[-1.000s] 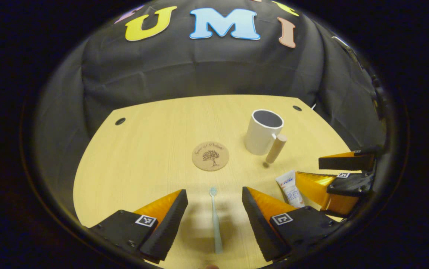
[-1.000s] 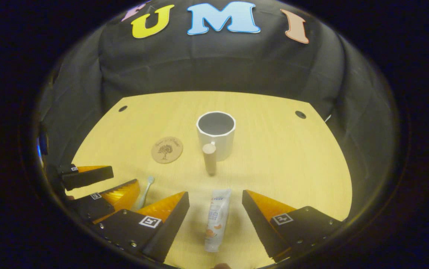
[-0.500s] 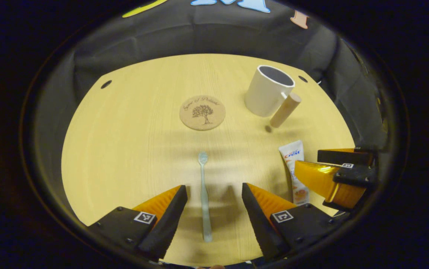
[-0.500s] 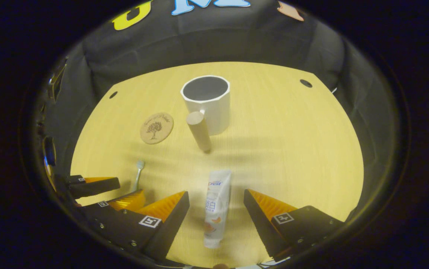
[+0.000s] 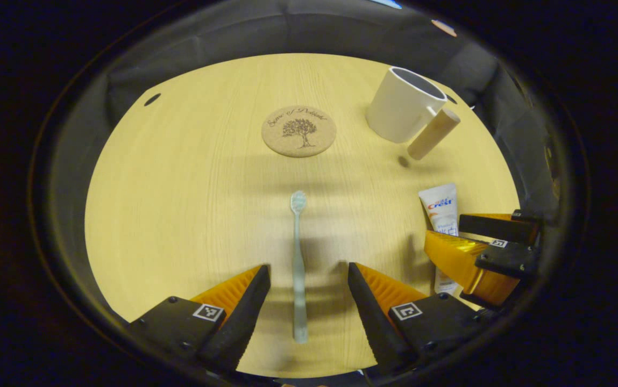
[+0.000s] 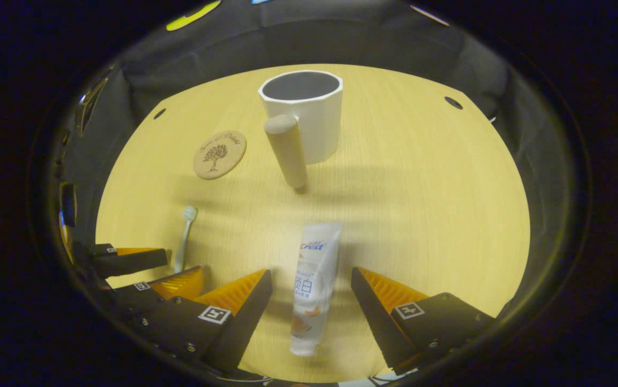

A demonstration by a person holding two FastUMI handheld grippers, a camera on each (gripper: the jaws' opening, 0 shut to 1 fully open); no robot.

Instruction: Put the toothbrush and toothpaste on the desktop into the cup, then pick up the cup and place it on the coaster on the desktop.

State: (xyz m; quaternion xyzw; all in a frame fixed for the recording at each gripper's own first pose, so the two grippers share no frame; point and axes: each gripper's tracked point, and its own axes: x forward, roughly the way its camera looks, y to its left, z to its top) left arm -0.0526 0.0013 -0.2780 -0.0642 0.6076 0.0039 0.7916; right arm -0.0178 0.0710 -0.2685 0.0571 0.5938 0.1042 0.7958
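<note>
Toothpaste (image 5: 441, 207) lower half behind the right gripper (image 5: 481, 244) in left gripper view.

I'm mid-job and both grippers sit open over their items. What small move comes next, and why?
Probably lower both a little further, then close. The left gripper is open astride the toothbrush, the right gripper open astride the toothpaste tube; both items lie flat on the desktop, ungripped, and the cup stands empty.

in the left gripper view, toothbrush (image 5: 298, 263) lies before coaster (image 5: 299, 130); cup (image 5: 402, 105) right of coaster, toothpaste (image 5: 441, 207) before cup.
</note>
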